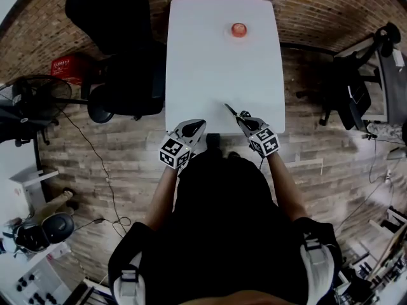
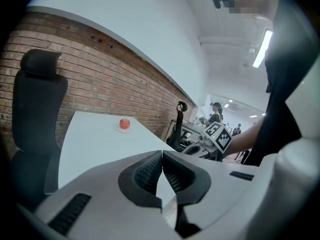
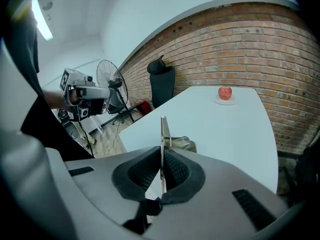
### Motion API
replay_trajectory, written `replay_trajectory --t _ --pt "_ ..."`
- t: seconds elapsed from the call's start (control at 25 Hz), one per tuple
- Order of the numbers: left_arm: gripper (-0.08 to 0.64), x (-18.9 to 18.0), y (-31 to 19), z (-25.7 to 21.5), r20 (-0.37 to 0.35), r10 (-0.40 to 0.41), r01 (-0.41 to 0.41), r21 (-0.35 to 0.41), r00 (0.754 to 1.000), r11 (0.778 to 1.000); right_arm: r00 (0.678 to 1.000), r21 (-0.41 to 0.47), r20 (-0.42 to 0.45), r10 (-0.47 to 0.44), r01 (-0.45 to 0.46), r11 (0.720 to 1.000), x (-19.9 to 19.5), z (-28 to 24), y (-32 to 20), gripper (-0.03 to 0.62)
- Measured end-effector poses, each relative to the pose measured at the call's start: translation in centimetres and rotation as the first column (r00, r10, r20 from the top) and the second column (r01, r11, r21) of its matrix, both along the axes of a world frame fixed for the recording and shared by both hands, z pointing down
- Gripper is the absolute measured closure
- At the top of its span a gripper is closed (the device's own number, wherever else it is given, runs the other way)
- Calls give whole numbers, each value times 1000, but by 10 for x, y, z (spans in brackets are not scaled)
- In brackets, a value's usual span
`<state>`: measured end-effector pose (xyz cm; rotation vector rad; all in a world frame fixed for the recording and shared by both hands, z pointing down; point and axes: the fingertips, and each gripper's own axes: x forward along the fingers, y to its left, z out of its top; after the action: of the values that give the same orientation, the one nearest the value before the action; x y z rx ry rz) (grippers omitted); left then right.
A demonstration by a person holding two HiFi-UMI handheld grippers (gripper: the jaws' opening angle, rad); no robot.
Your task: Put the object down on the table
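Observation:
A thin metal tool, like a blade seen edge-on, sticks out forward from my right gripper, which is shut on it. The tool hangs just over the near edge of the white table. My left gripper is at the near edge to the left, and its jaws are shut with nothing between them. A red apple rests on a small plate at the table's far end, also visible in both gripper views.
A black office chair stands against the table's left side. A floor fan and a red box are further left. Another black chair and a desk are to the right. A brick wall runs behind the table.

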<state>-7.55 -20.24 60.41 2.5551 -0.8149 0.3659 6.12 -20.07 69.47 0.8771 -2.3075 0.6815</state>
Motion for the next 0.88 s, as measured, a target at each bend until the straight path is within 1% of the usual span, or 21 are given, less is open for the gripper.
replay_trajectory --t 0.16,0.32,0.52,0.72,0.88 --pt "538 -9 -12 3 -7 17 -17 -4 1000 1000 998 -22 30 51 -51 998 -7 12 -13 594" --pt "538 -15 -23 12 0 34 -34 -11 999 999 997 -36 18 74 -74 997 -14 22 -29 594" --pt "538 -22 -34 16 -8 49 -49 -17 999 999 996 -49 14 92 -91 995 -23 30 -41 594" --pt "538 -27 -41 19 -6 82 -82 -21 997 996 996 -59 -1 93 -93 994 -30 37 -57 594" --pt "538 -30 -46 19 -13 99 -99 -30 995 995 995 -62 -41 86 -89 994 -31 42 -66 594"
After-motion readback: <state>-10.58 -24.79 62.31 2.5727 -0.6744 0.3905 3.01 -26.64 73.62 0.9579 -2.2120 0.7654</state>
